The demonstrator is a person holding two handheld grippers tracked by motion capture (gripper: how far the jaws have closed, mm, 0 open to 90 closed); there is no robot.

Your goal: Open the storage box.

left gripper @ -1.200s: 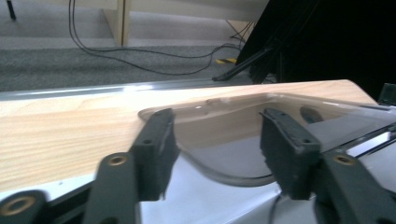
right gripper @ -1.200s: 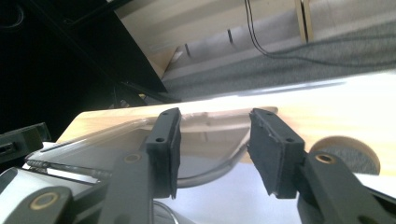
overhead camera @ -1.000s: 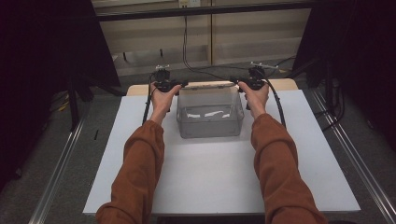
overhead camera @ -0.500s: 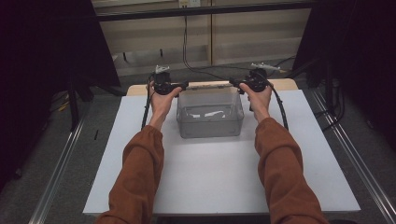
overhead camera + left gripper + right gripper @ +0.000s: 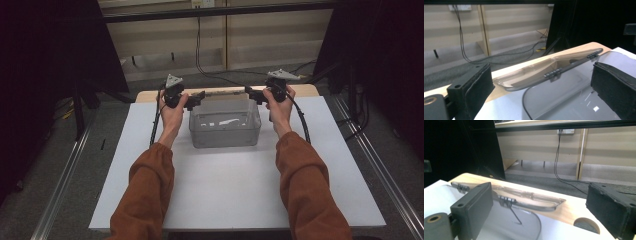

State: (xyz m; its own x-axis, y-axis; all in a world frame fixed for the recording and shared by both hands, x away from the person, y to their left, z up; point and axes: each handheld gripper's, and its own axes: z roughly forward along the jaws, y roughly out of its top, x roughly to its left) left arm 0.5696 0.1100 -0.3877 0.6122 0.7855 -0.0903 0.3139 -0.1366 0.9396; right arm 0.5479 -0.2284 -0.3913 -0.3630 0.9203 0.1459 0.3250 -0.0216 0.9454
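Flanking the clear plastic box (image 5: 225, 127), both units sit at its far corners. Left hand-held gripper (image 5: 196, 98) has its jaws wide apart, nothing between them; right hand-held gripper (image 5: 252, 93) is the same. Box stands on the white sheet (image 5: 225, 185) covering the bench (image 5: 150, 95), toward the far edge, centred. Its hinged lid (image 5: 549, 70) hangs open off the far side, over the bare wood strip.

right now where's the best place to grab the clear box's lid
Probably the lid's two short end edges, left gripper from the left, right gripper from the right. It stands hinged open along the clear box's far rim, ends jutting free, both grippers open beside them.
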